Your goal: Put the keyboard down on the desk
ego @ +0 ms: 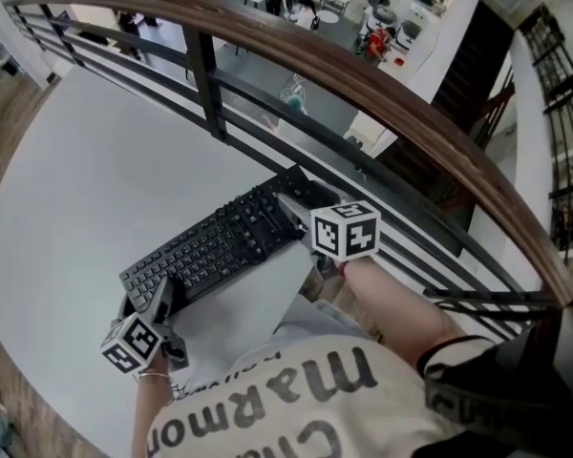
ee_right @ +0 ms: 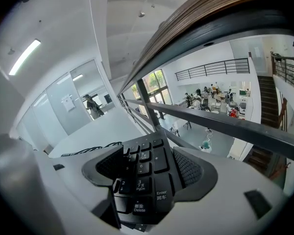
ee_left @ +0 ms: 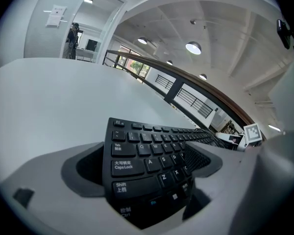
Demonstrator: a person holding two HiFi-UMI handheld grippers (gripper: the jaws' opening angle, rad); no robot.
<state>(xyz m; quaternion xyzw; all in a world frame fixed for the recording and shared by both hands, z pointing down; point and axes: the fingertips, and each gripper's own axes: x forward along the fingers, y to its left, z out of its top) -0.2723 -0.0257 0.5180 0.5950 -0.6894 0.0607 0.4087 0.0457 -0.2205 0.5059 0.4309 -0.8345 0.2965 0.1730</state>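
Observation:
A black keyboard is held at both ends over the near edge of the curved white desk. My left gripper is shut on its left end, with the Caps Lock and Shift keys of the keyboard between the jaws of the left gripper. My right gripper is shut on the number-pad end, where the keyboard fills the gap in the right gripper. I cannot tell whether the keyboard touches the desk.
A dark railing with a wooden handrail runs close behind the keyboard's right end, with a lower floor of tables beyond it. A black cable lies on the desk. The desk surface stretches wide to the left.

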